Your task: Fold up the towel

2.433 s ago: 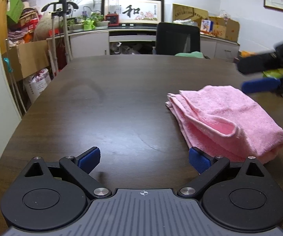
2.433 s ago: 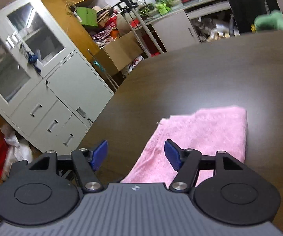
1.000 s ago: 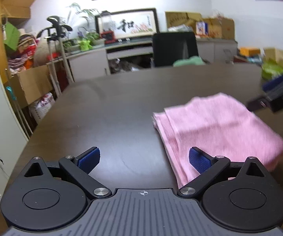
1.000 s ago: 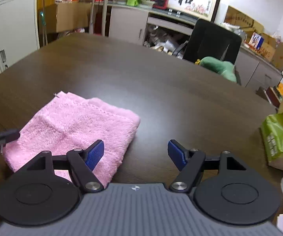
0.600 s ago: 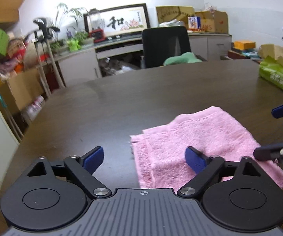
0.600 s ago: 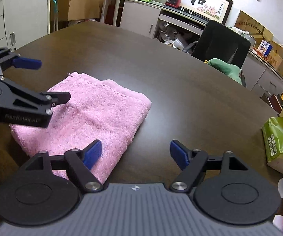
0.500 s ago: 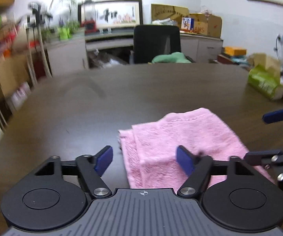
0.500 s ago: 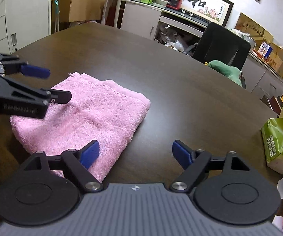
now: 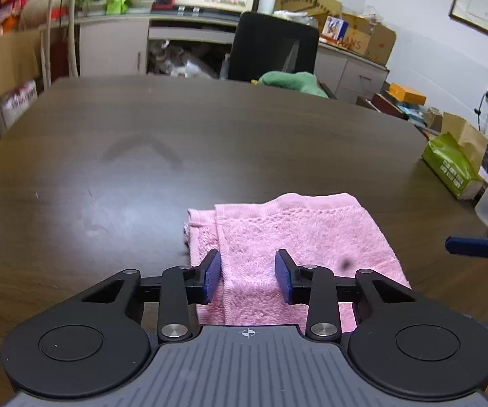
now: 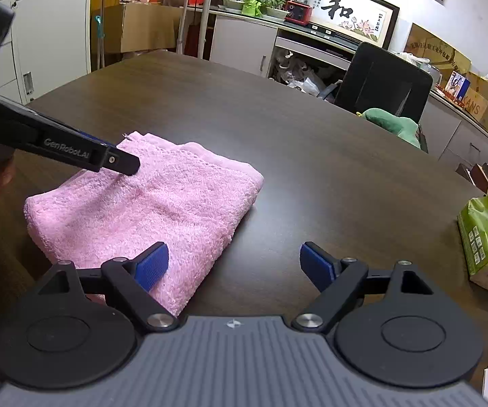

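— What am I looking at between my left gripper (image 9: 248,274) jaws?
— Pink terry towel (image 9: 298,237), looped, rough, matt.
— And under it?
— I see a dark wood-grain table (image 9: 176,142), smooth, slightly glossy. My right gripper (image 10: 233,264) has matt black plastic fingers, ribbed blue pads (image 10: 150,266), shiny metal pivots.

The pink towel (image 9: 298,244) is soft and fluffy. It is folded into a thick, flat pile with its layers showing at one edge. It lies on the dark brown surface (image 9: 210,142), near its front edge.
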Tool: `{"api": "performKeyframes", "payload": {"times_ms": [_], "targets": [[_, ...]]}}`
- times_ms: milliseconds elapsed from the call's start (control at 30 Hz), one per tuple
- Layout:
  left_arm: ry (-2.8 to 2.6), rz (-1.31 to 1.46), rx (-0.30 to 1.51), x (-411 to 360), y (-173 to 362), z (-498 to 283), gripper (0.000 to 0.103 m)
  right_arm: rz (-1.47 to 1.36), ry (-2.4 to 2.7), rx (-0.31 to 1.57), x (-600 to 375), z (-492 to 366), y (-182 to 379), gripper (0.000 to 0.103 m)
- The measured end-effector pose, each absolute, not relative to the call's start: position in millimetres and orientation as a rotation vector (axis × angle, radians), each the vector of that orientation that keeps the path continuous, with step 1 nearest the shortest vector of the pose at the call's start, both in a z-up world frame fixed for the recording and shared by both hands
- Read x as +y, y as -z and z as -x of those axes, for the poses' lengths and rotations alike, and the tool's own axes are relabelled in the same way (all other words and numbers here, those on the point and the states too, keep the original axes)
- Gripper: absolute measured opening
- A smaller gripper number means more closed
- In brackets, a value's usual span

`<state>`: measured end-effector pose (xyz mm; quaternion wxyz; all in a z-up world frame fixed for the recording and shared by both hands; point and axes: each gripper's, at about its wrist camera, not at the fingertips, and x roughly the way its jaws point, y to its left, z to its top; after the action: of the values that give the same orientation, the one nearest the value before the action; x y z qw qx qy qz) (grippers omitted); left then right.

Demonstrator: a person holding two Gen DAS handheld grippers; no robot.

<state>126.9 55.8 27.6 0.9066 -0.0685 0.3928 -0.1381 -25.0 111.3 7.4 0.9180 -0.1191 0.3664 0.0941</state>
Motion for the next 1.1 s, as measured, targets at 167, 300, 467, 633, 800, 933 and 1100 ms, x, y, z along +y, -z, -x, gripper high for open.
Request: {"api": "performKeyframes", "payload": {"times_ms": [167, 300, 467, 633, 800, 933, 1100], "targets": [[0.263, 0.150, 0.832, 57, -27, -127, 0.037, 0.240, -0.199, 0.739, 109, 29, -8, 0.088], [0.254, 0.147, 0.840, 57, -26, -124, 0.043, 0.237, -0.201, 0.730, 108, 32, -10, 0.089], [0.250, 0.136, 0.843, 50, -23, -124, 0.038, 0.232, -0.196, 0.722, 106, 33, -11, 0.089], [0.216, 0.171, 0.812, 55, -29, -122, 0.013, 0.232, -0.188, 0.714, 104, 36, -14, 0.089], [0.215, 0.210, 0.774, 58, -33, -114, 0.007, 0.216, -0.176, 0.699, 103, 38, -18, 0.089], [0.170, 0.285, 0.708, 67, -44, -99, 0.007, 0.218, -0.175, 0.695, 105, 40, -18, 0.090], [0.111, 0.245, 0.708, 66, -34, -104, 0.007, 0.210, -0.178, 0.689, 107, 38, -17, 0.090]]}}
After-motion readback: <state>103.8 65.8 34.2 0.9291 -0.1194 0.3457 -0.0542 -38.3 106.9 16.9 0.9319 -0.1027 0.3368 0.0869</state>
